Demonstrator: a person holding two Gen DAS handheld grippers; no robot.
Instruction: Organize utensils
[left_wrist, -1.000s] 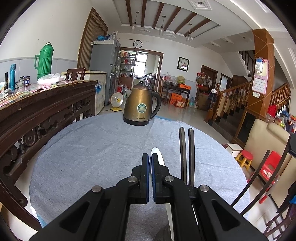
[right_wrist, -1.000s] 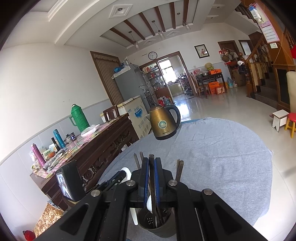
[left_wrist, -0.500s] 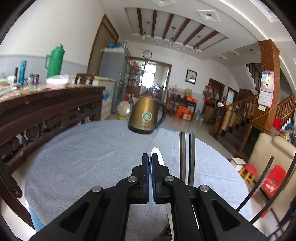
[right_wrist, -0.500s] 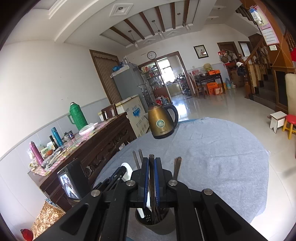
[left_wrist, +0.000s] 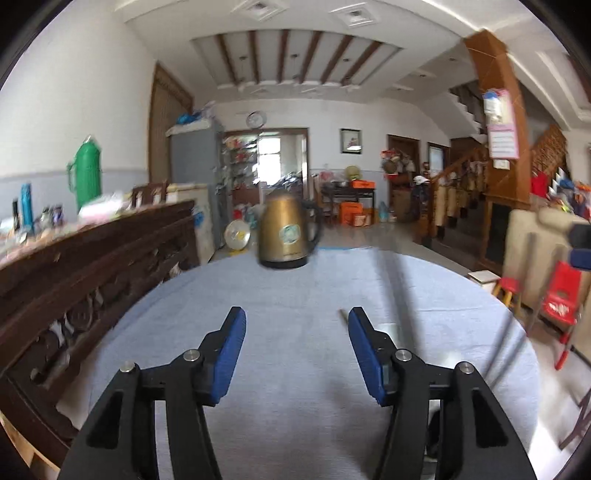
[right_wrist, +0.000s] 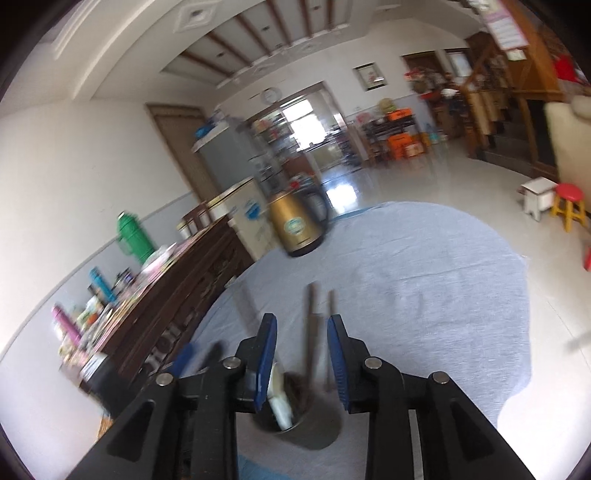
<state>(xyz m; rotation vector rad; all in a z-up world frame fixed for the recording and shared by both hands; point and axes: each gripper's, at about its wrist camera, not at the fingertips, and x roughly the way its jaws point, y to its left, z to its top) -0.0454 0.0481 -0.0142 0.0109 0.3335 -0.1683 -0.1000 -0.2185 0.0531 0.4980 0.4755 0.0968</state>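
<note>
Right gripper (right_wrist: 302, 352), jaws just opening, nothing pinched: dark round holder (right_wrist: 306, 424) sits at 6 o'clock directly below, slim brown chopsticks (right_wrist: 309, 332) upright between the blue pads, white spoon (right_wrist: 279, 398) leaning inside. Left gripper (left_wrist: 297, 350), also just opening, hangs empty over grey cloth (left_wrist: 295, 295).

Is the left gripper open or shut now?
Open. The left gripper has just been opening; its blue pads stand wide apart, with only the grey tablecloth between them.
</note>
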